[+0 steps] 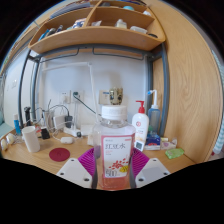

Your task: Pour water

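While a white mug is standing well left of the bottle and a red lid is lying nearer it on the desk, the gripper is pinching the bottle between both pink pads. Right of the bottle, a white pump dispenser is standing, with a green sponge lying farther right.

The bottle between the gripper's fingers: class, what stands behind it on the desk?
Behind the bottle, a pump dispenser stands beside it and the wall rises beyond. The bottle hides the desk directly behind it. The gripper holds the bottle, both pads pressing its sides.
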